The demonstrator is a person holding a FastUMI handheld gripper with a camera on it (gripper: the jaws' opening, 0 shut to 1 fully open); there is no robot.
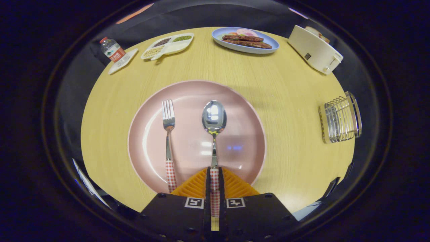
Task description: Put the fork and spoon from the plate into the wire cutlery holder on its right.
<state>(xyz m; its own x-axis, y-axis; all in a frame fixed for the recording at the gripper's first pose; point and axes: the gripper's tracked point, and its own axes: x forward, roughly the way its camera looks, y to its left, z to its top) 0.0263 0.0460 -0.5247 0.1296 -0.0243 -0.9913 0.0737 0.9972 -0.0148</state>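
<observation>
The hand-held gripper [214, 181] has a broad, flat, dark body with angled shoulders, studded along its edges with small round screw heads. On its top face sit two square white tags printed with black block patterns, one on each side of a narrow central slot. Ahead of the tags the two fingers [196, 186] fan out as ridged, ribbed wedges that taper toward the slot between them

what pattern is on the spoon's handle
Red-and-white check, on the spoon handle clamped in the gripper, gripper view.
</observation>
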